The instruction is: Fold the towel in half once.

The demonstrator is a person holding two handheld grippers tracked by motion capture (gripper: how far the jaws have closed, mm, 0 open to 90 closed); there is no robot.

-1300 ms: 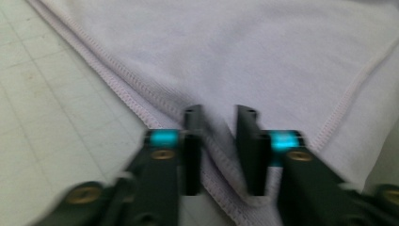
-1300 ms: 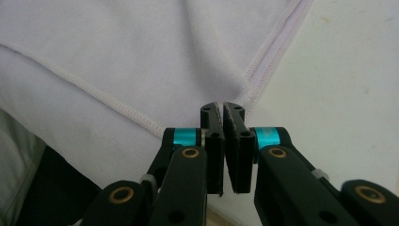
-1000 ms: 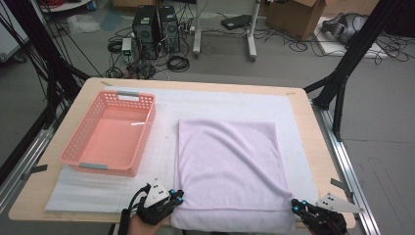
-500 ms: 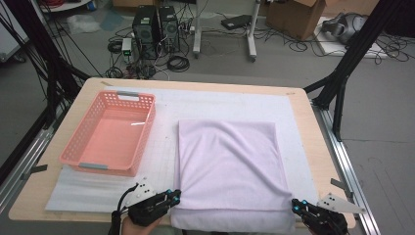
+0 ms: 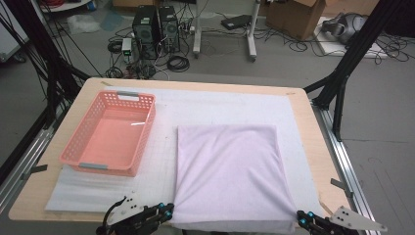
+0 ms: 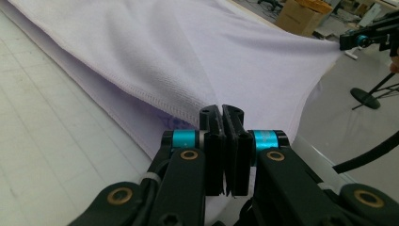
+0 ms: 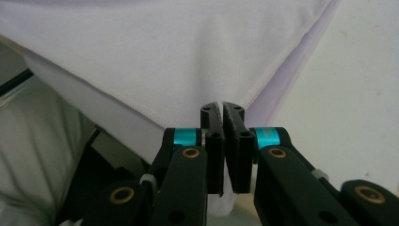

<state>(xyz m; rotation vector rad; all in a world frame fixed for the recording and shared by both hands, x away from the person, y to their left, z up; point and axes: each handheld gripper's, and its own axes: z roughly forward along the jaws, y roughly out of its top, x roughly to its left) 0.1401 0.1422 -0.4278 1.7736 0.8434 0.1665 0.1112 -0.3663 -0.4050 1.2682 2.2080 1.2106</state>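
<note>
Towel (image 5: 227, 174): soft matt lilac cloth, stitched hem. Basket (image 5: 110, 134): glossy pink plastic. Table (image 5: 313, 147): smooth pale wood. Mat (image 5: 161, 176): matt white foam.

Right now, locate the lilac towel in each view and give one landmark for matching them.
High view: lilac towel lies centre-right on the table, beside the pink basket.
Left gripper view: across the top, corner pinched.
Right gripper view: upper half, corner pinched.
Shared landmark: the towel's stitched hem.

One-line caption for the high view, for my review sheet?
Two hand-held grippers, left and right, pinch the near corners of a lilac cloth beside a pink basket.
</note>
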